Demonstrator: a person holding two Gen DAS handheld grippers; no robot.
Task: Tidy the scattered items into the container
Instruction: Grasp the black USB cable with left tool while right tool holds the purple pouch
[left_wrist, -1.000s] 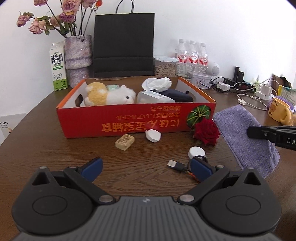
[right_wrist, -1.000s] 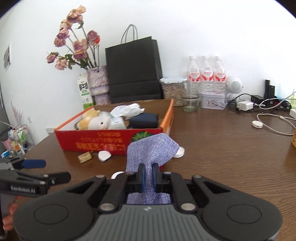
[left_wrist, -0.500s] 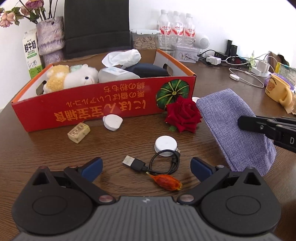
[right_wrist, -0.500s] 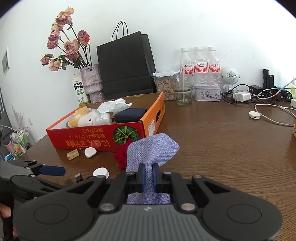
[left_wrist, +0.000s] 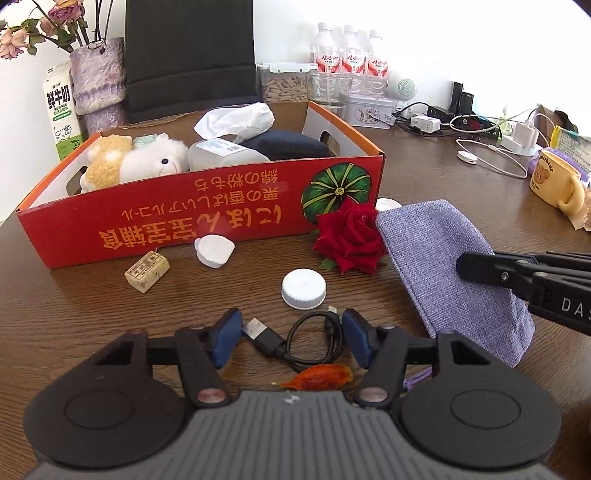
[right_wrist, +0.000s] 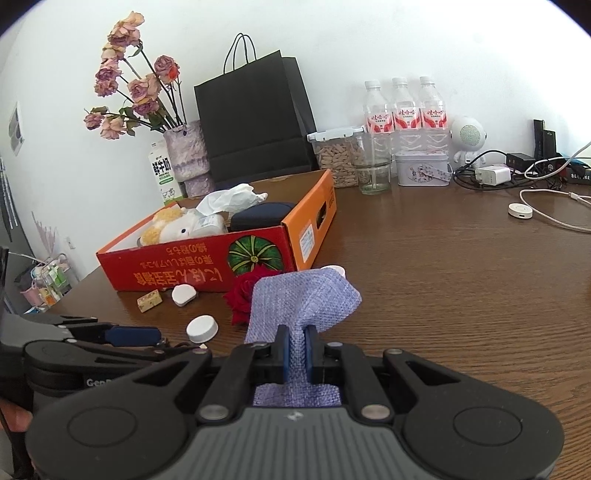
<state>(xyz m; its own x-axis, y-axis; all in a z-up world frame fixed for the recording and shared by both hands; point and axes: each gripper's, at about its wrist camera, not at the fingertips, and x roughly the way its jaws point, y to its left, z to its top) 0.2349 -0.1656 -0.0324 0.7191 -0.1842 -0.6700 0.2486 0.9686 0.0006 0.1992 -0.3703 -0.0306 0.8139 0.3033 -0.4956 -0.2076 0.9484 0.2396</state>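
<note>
**On the brown table, before the red box**

Low over the dark wooden table (left_wrist: 92, 314), the left gripper (left_wrist: 291, 339) is closing its blue-padded jaws around a coiled black USB cable (left_wrist: 295, 341); the pads do not yet press on it. An orange dried pod (left_wrist: 321, 374) lies just behind the cable, a round white cap (left_wrist: 303, 283) just beyond it. The right gripper (right_wrist: 297, 354) is clamped together on a lilac woven fabric pouch (right_wrist: 303, 299). Beside the pouch sits a red rose head (left_wrist: 349, 236), near the red cardboard box (left_wrist: 166, 225) that holds a plush toy (left_wrist: 147, 162).
</note>
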